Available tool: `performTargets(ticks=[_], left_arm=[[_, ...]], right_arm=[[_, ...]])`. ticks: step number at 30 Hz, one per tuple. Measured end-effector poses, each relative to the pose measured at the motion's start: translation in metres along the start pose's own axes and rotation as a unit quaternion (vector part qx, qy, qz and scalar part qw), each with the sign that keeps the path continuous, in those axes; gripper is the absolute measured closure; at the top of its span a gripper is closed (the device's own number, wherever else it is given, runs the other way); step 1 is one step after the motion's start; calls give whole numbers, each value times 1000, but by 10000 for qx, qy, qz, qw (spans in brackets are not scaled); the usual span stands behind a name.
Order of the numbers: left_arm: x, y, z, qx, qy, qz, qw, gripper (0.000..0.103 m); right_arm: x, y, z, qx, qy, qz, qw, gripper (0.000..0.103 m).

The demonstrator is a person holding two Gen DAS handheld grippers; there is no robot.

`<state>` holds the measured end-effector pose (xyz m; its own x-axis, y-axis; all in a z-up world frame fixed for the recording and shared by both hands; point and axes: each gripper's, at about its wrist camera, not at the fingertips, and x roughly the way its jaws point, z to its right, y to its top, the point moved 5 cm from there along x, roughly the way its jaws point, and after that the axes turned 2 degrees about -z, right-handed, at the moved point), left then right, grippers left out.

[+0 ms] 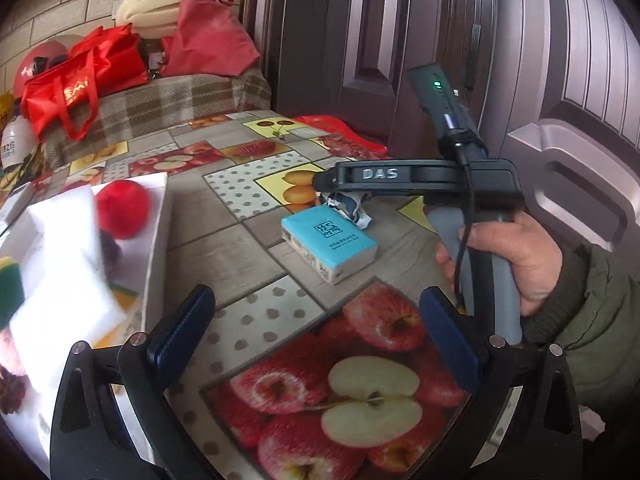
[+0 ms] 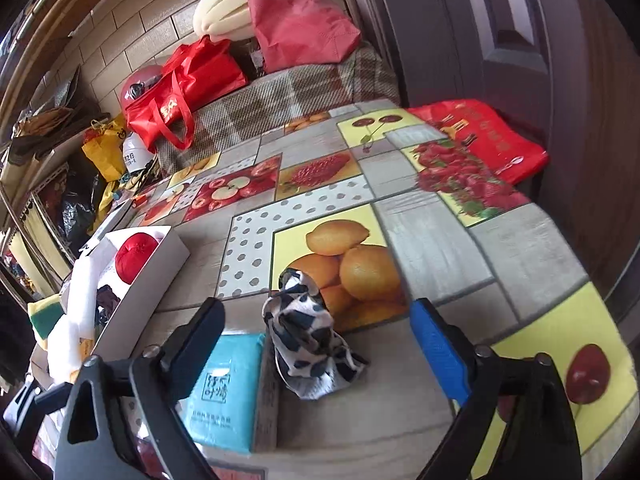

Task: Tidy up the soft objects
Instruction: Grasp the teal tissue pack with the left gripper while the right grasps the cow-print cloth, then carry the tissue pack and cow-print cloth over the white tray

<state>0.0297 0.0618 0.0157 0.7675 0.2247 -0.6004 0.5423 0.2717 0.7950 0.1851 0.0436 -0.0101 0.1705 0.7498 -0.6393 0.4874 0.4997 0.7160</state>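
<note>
A crumpled black-and-white cloth (image 2: 308,344) lies on the fruit-print tablecloth (image 2: 432,240), between the fingers of my right gripper (image 2: 318,316), which stands open with its pads clear of the cloth. Touching the cloth's left side is a teal tissue pack (image 2: 228,388). In the left wrist view the right gripper (image 1: 332,190) hovers over the cloth (image 1: 352,206) behind the tissue pack (image 1: 328,244). My left gripper (image 1: 316,304) is open and empty above the table. At the left, a white box (image 1: 158,248) holds a red ball (image 1: 122,208), white foam pieces (image 1: 60,272) and a green-yellow sponge (image 1: 6,292).
Behind the table, a plaid-covered surface (image 1: 168,100) carries red bags (image 1: 80,80) and cream foam (image 1: 152,4). A flat red bag (image 2: 488,140) lies at the table's far right edge, by a dark door (image 1: 400,40). Cluttered shelves (image 2: 48,184) stand on the left.
</note>
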Motion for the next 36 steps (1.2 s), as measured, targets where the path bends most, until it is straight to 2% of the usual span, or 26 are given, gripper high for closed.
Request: performTargets(ticks=[1,2,3,5,9,14,15,16,17,18,19,20,22,25,29,36], left_arm=[[7,4,4,8,13,-31,10000,1],[15,6,7,8,3,-94,10000,1],[22,9,9,3,4,-173,9999,1],[36,12,11,-20,44,-374,9993,1],[67,21,8,-200,229,-682,9972,1],[102,27,9,-432,294,-1122,9923,1],[107,26,8,-465,317,-1220,9909,5],[111,26,7,-477,361,-1288,9899,14],[111,28,7,-438,438,-1246,9903,20],[110,29,8,-388,435,-1219,9908,37],[109,28,10,-334,382,-1202,9915,43],[107,28,11,-313,275,-1171,9922,45],[100,27,10,-363,151,-1056,9936,47],[77,31,9,-399,31,-540,9977,47],[46,28,14,-101,134,-71,9998,47],[-15,13,6,145,444,776,9959,47]], right_arm=[[9,-2,1,35,2,-232,9997,54],[17,-5,4,123,111,-462,9988,68],[18,-7,8,267,236,-519,9980,71],[6,-9,26,622,237,-301,9973,71],[-14,-13,64,1458,375,35,9886,71],[-13,-11,65,1541,431,52,9871,71],[-13,-12,64,1561,471,43,9866,71],[-12,-11,65,1577,488,35,9863,71],[-11,-11,66,1597,503,28,9859,71],[-11,-11,66,1615,522,29,9855,71],[-11,-12,66,1622,524,35,9854,71],[-11,-11,66,1620,515,41,9854,71],[-12,-11,67,1624,485,70,9855,71],[-20,-10,70,1675,361,272,9848,71],[-42,-10,56,1312,130,720,9886,71],[-73,-35,22,940,188,1052,9898,71]])
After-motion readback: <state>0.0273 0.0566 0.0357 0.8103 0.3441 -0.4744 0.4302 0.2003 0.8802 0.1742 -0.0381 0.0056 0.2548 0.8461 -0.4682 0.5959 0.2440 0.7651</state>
